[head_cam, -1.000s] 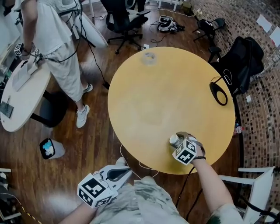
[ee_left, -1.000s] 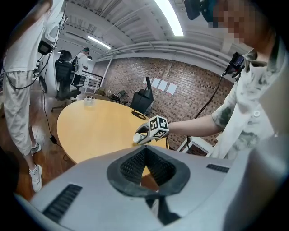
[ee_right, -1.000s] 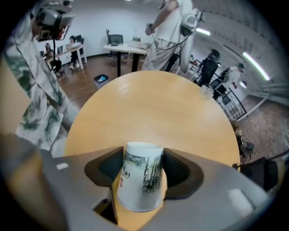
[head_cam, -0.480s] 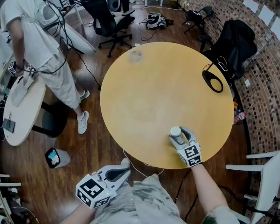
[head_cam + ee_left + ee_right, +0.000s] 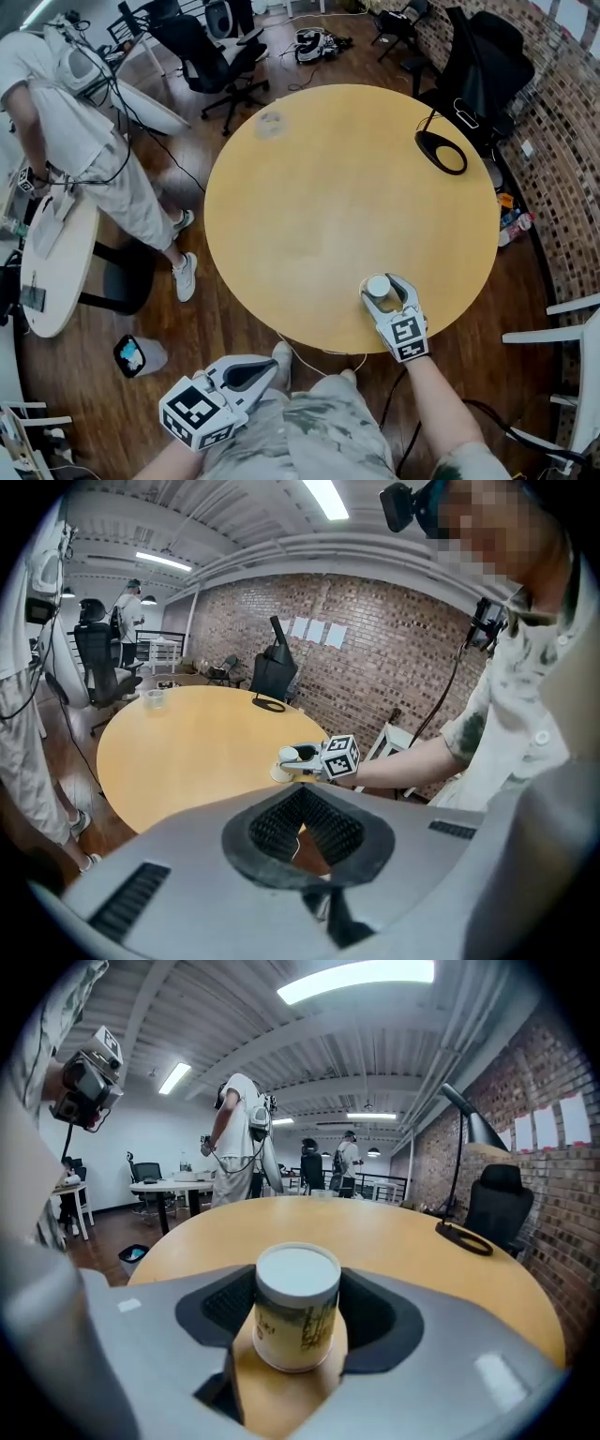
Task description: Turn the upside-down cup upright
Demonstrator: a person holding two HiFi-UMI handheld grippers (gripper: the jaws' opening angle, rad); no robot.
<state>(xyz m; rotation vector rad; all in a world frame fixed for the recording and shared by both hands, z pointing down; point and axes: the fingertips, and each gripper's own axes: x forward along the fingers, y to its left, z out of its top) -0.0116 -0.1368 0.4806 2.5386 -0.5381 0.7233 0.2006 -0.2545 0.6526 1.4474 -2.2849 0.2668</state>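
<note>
A paper cup (image 5: 378, 287) (image 5: 297, 1312) stands bottom-up on the round yellow table (image 5: 347, 187), near its front edge, with its white base facing up. My right gripper (image 5: 382, 283) (image 5: 298, 1283) is shut on the cup, one dark pad against each side of the cup's upper part. The left gripper view shows the same cup (image 5: 285, 759) in the right gripper (image 5: 302, 761), the wide mouth resting on the tabletop. My left gripper (image 5: 251, 373) (image 5: 302, 822) is shut and empty, held off the table in front of the person's lap.
A clear plastic cup (image 5: 270, 122) sits at the table's far edge and a black ring-shaped lamp base (image 5: 441, 152) at its far right. A person (image 5: 84, 141) stands beside a white table (image 5: 47, 272) on the left. Office chairs (image 5: 202, 56) stand beyond.
My right gripper has rolled from a tilted pose to level with the cup in it, and the cup's white base now faces straight up. The left gripper shifted slightly.
</note>
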